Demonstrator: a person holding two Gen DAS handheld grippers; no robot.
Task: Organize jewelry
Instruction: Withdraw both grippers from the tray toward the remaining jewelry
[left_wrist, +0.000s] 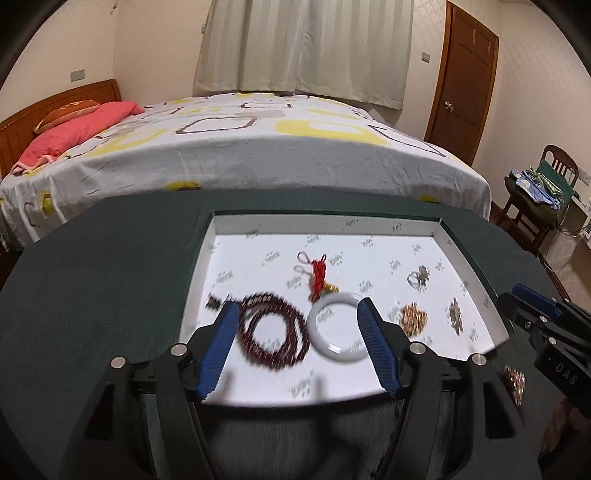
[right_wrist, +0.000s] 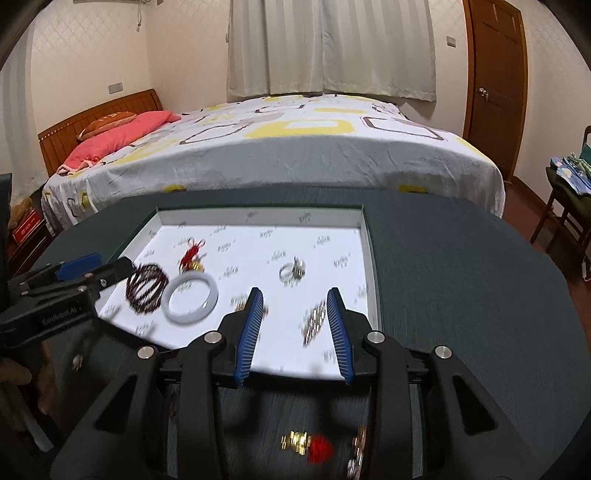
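Note:
A shallow white box tray (left_wrist: 476, 284) (right_wrist: 369, 258) lies on the dark green table. In it lie a dark red bead string (left_wrist: 273, 332) (right_wrist: 146, 286), a white bangle (left_wrist: 338, 328) (right_wrist: 190, 295), a red knot charm (left_wrist: 319, 275) (right_wrist: 190, 254), silver rings (left_wrist: 417, 277) (right_wrist: 291, 271), a gold chain pile (left_wrist: 413, 315) and a silver piece (left_wrist: 456, 314) (right_wrist: 314, 321). My left gripper (left_wrist: 297, 308) is open and empty above the beads and bangle. My right gripper (right_wrist: 295, 295) is open and empty above the tray's near right part.
A red and gold charm (right_wrist: 308, 445) and a gold chain (right_wrist: 356, 454) (left_wrist: 515, 382) lie on the table in front of the tray. A bed (left_wrist: 258, 147) stands behind the table. A chair with clothes (left_wrist: 543, 184) stands at the right.

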